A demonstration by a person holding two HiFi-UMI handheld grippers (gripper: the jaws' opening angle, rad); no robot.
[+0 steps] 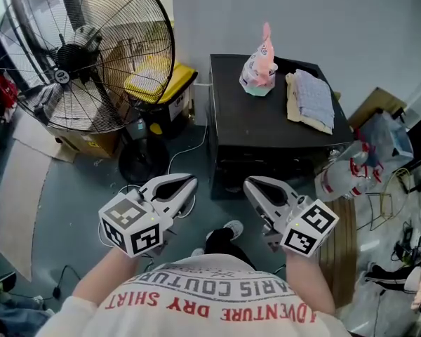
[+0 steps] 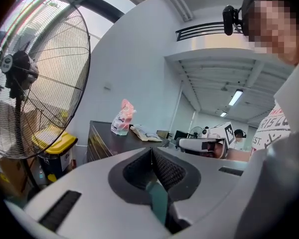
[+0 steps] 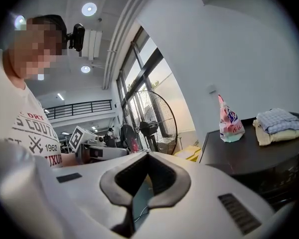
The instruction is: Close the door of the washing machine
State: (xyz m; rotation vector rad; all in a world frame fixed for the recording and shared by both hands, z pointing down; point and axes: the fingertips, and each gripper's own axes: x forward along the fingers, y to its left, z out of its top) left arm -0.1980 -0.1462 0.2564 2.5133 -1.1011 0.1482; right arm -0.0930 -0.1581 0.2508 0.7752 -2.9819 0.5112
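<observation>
The black washing machine stands against the wall ahead of me, seen from above; its front is in shadow and I cannot make out the door. A pink detergent bag and folded cloths lie on its top. My left gripper is held level in front of my body, short of the machine's front left corner, jaws shut and empty. My right gripper hangs beside it, also shut on nothing. In the left gripper view the machine's top lies ahead with the bag on it.
A large standing fan fills the left. A bin with a yellow lid sits between the fan and the machine. Plastic bags and clutter crowd the right side. Cables trail over the floor.
</observation>
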